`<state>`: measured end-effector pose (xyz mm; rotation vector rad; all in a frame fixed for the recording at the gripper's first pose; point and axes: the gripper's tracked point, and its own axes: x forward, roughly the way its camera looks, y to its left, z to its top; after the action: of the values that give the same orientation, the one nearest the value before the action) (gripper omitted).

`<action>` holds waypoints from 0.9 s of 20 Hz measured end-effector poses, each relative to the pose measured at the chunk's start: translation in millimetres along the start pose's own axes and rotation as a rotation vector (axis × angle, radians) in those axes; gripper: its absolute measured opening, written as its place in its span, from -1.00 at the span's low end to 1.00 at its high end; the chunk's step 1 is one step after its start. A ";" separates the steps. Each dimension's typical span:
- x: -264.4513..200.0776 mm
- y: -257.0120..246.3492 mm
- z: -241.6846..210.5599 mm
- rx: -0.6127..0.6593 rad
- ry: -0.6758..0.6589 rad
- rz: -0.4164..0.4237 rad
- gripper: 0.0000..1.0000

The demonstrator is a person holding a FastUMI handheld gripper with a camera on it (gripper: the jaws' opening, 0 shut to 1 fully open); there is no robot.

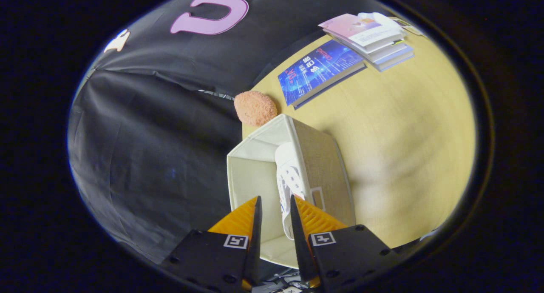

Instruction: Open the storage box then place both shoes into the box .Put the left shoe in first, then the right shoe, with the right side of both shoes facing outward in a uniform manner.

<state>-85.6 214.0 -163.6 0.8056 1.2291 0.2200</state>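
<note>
A beige fabric storage box [325,165] stands open on the wooden table, its white inside showing. One white shoe [289,178] with blue marks lies inside it, along the wall that carries the label pocket. My gripper [275,197] hovers above the box and looks down into it. The fingers stand a little apart, open, with nothing between them. The shoe lies just beyond the fingertips and clear of them. Its lower end is hidden behind one finger [306,216].
A fuzzy orange ball-like thing [255,108] sits on the table [403,135] just past the box's far corner. Farther off lie a blue book [318,69] and a stack of books [369,35]. The booth's black cloth wall hangs beside the box.
</note>
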 end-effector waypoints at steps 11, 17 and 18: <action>-39.8 -46.6 52.4 -0.063 -0.154 -0.059 -0.22; -93.1 -88.6 102.6 -0.107 -0.334 -0.134 -0.22; -105.4 -91.3 113.8 -0.130 -0.380 -0.141 -0.22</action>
<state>-44.8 41.6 -132.1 0.6112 0.8980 0.0284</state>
